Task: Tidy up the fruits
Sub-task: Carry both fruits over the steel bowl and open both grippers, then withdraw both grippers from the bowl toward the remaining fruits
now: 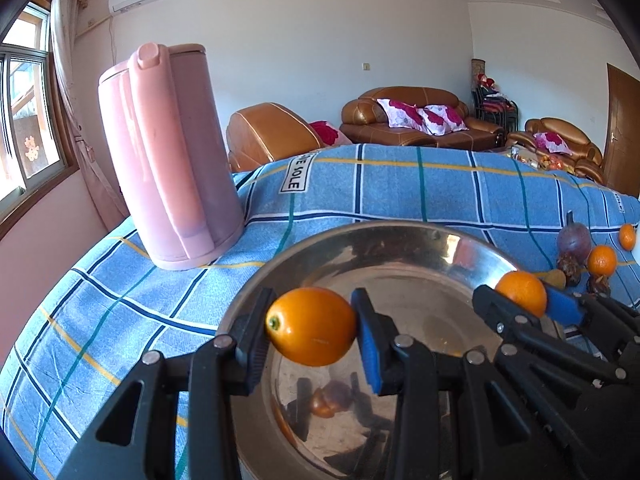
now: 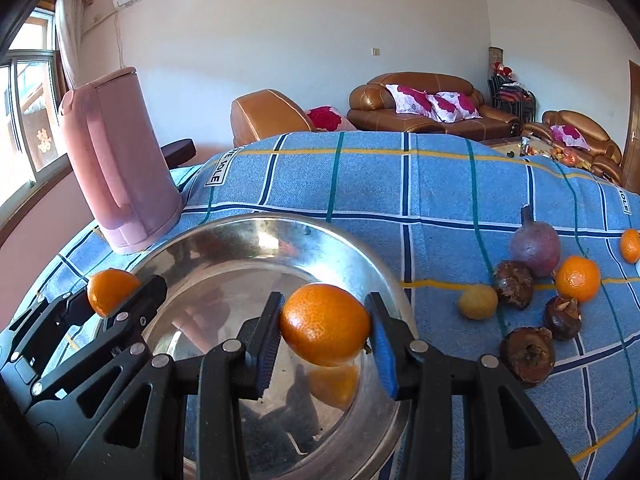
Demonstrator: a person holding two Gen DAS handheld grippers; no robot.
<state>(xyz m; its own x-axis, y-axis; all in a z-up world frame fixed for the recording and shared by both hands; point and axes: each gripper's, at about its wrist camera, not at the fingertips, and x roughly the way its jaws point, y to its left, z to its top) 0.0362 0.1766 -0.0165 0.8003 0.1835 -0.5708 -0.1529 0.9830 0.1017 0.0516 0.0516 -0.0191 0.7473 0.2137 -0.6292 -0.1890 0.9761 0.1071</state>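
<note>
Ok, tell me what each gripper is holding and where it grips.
Left gripper holds an orange fruit, fingers pressing its two ends. Right gripper holds another orange, pinched at its sides.

left hand-held gripper [image 1: 312, 326] clamped, right hand-held gripper [image 2: 325, 325] clamped, side by side

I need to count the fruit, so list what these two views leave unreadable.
- Left wrist view: the fruit pile is small at the right edge, partly behind the right gripper.
- Right wrist view: one orange is cut off by the edge.
- Both: the metal plate near rim is hidden by fingers.
</note>
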